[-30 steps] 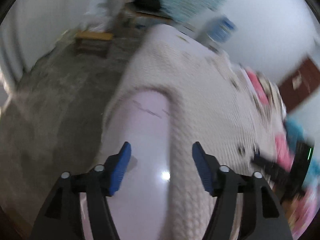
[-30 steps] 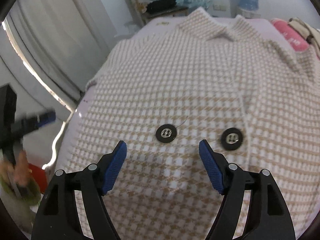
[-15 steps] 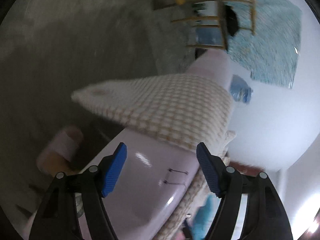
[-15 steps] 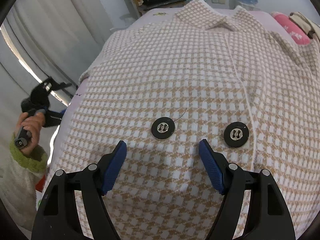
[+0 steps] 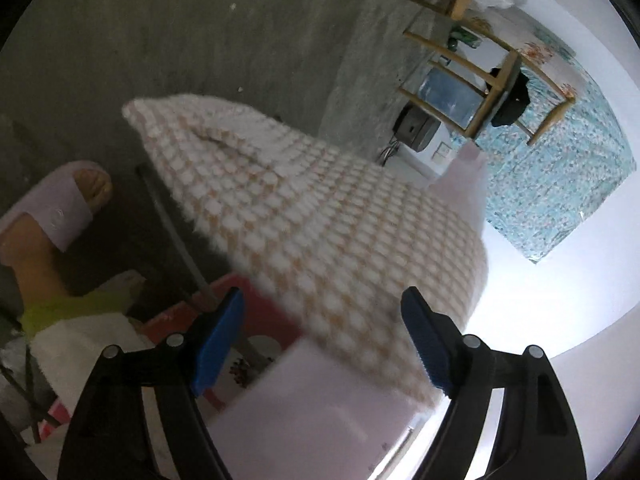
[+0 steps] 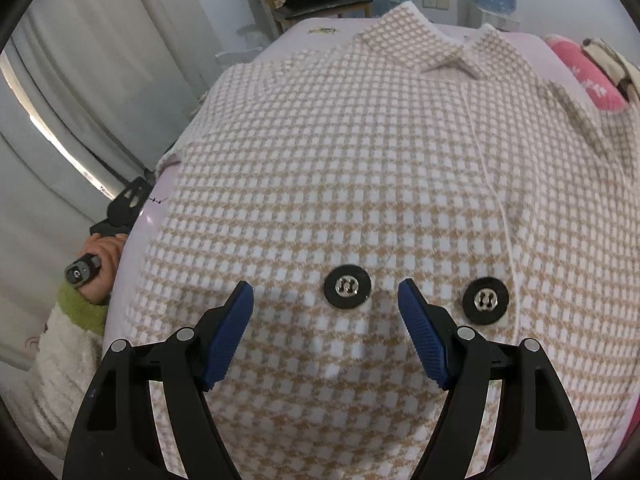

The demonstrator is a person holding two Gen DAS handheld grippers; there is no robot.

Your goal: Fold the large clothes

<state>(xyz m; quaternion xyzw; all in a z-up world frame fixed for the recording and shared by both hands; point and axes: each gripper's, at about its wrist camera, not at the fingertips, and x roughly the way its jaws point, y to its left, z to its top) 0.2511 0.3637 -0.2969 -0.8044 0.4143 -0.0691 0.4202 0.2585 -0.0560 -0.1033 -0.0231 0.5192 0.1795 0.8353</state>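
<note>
A cream and tan checked jacket [image 6: 360,184] lies front up on a pale lilac bed [image 6: 312,28], collar at the far end, with two black buttons [image 6: 347,287] near me. My right gripper [image 6: 326,320] is open and empty just above the jacket's lower front. My left gripper [image 5: 320,332] is open and empty at the bed's left side, looking down at the jacket's sleeve [image 5: 280,208], which hangs over the bed edge [image 5: 312,400] toward the floor. The left gripper also shows in the right wrist view [image 6: 128,204], low beside the bed.
A slippered foot [image 5: 60,204] and a red box [image 5: 240,320] are on the grey floor below the sleeve. A wooden chair [image 5: 480,68] stands beyond the bed. Pink folded clothes [image 6: 588,80] lie at the bed's far right. Curtains [image 6: 80,80] hang on the left.
My left gripper swung off the bed top and down over its left side, now facing the hanging sleeve and floor. My right gripper moved slightly forward over the jacket, staying open.
</note>
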